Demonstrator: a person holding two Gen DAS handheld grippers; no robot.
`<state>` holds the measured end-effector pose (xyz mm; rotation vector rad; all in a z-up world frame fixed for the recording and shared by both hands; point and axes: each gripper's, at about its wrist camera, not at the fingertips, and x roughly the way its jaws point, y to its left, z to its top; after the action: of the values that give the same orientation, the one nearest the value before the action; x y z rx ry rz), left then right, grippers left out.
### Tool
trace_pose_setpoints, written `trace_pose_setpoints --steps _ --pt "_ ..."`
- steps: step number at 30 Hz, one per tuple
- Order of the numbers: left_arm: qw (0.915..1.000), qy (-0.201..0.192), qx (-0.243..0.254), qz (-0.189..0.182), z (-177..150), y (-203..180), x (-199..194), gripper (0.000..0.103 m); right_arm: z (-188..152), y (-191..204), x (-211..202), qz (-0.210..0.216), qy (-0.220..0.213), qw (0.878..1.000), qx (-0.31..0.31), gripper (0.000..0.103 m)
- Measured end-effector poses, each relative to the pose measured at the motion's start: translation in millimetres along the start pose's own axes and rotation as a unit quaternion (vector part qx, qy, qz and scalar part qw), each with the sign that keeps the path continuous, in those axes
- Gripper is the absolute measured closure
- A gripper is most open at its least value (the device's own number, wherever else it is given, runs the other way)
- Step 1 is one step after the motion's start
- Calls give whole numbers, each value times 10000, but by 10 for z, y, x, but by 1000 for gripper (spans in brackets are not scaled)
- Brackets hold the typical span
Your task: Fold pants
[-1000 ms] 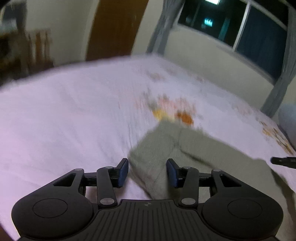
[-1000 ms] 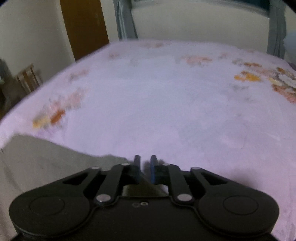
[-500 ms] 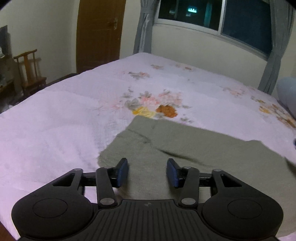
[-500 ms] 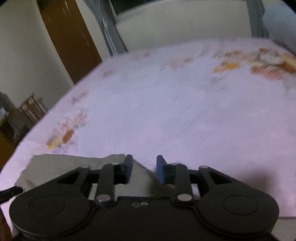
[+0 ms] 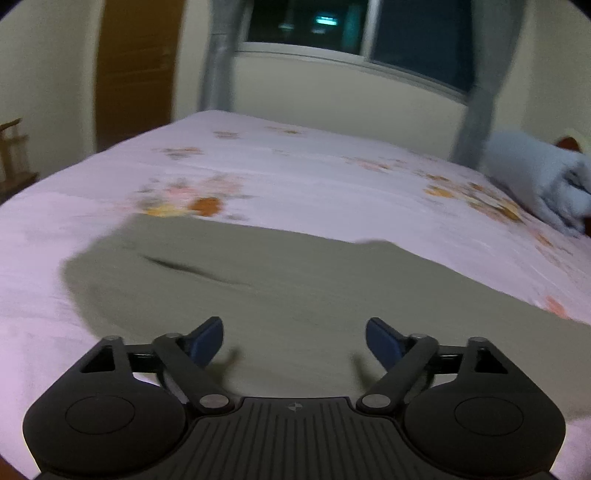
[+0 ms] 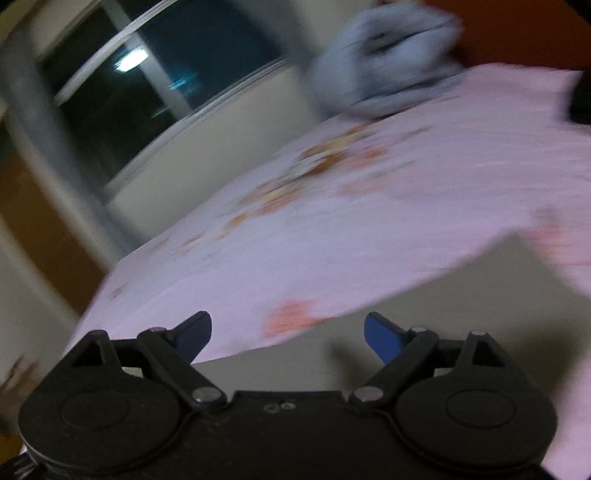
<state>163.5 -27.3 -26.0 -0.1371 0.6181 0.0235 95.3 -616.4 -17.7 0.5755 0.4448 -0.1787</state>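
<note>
Olive-green pants [image 5: 288, 280] lie flat on a pink floral bed sheet [image 5: 295, 166], spread as a wide folded panel with one dark crease near the left. My left gripper [image 5: 294, 338] is wide open and empty, just above the near edge of the pants. In the right wrist view the pants [image 6: 461, 306] fill the lower right. My right gripper [image 6: 287, 334] is wide open and empty over the pants' edge, tilted, and the view is blurred.
A blue-grey folded blanket [image 5: 546, 181] sits at the bed's right end, also in the right wrist view [image 6: 391, 55]. A dark window [image 5: 351, 26] with grey curtains is behind the bed. A brown door [image 5: 136, 70] and a wooden chair [image 5: 14, 147] stand at the left.
Both grippers have opened wide; the right one was nearly shut a second ago. Both have swung right along the pants. The pants now lie flatter and wider.
</note>
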Motion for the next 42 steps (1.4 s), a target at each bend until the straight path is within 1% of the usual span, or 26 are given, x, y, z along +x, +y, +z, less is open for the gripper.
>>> trace_pose_setpoints --steps 2,3,4,5,6,7,9,10,11,12,14,16,17,20,23,24,26,28,30,32,34,35,36,38,41,42 --pt "9997 68 118 -225 -84 -281 17 17 -34 -294 -183 -382 -335 9984 249 18" --pt "9993 113 173 -321 -126 -430 10 17 -59 -452 -244 -421 -403 9972 470 11" --pt "9986 160 248 -440 -157 -562 17 17 -77 -588 -256 -318 -336 9964 714 7" --pt "9978 189 335 -537 -185 -700 24 17 -84 -726 -283 -179 -255 9948 973 8" --pt "9970 192 419 -619 -220 -854 10 17 -87 -849 -323 -120 -238 9930 1152 13" --pt "9957 213 496 -748 -254 -1011 5 17 -88 -945 -358 -189 -292 9915 1252 17" --pt "9931 240 664 -932 -329 -1312 -7 17 -124 -1128 -364 -153 -245 9852 1690 18" --pt "9920 265 735 -988 -362 -1436 -1 17 -150 -1235 -363 -171 -175 9819 1878 22" --pt "9910 317 789 -1036 -391 -1555 7 17 -181 -1313 -363 -140 -142 9791 2023 26" --pt "9901 359 832 -1069 -433 -1689 11 17 -210 -1380 -372 -115 -137 9768 2136 36" --pt "9894 391 871 -1098 -498 -1868 -1 17 -277 -1500 -316 -168 -29 9706 2400 37" --pt "9886 450 843 -1166 -564 -2029 -16 17 -319 -1605 -286 -92 -11 9633 2683 44" --pt "9881 464 857 -1190 -596 -2094 -31 17 -335 -1626 -267 -99 3 9616 2743 45" --pt "9865 513 945 -1232 -661 -2236 -28 17 -353 -1650 -266 -56 -33 9605 2783 48" --pt "9872 491 950 -1185 -689 -2283 -21 17 -338 -1688 -196 37 -35 9585 2851 55" --pt "9880 476 897 -1162 -705 -2299 -36 17 -347 -1689 -214 80 -34 9584 2852 63" --pt "9889 416 839 -1156 -751 -2343 -72 17 -359 -1674 -191 81 7 9600 2800 66" --pt "9884 320 900 -1181 -791 -2416 -95 17 -381 -1665 -178 124 47 9606 2777 73" --pt "9879 283 958 -1182 -827 -2510 -100 17 -397 -1657 -148 134 78 9609 2764 74" --pt "9872 363 950 -1231 -865 -2601 -102 17 -402 -1645 -132 165 83 9604 2779 73" --pt "9857 341 1099 -1233 -895 -2729 -132 17 -396 -1628 -122 162 83 9614 2746 72" --pt "9850 363 1178 -1211 -911 -2788 -136 17 -389 -1630 -110 165 78 9615 2743 71" --pt "9844 525 1293 -1073 -944 -2867 -93 16 -390 -1633 -108 168 75 9615 2742 71" --pt "9842 594 1411 -884 -1024 -2953 -67 10 -387 -1636 -99 151 86 9634 2675 72" --pt "9861 494 1418 -712 -1134 -2998 -101 8 -370 -1595 -99 -28 126 9695 2448 83" --pt "9867 475 1403 -677 -1154 -3006 -121 8 -360 -1582 -99 -60 139 9708 2393 85"
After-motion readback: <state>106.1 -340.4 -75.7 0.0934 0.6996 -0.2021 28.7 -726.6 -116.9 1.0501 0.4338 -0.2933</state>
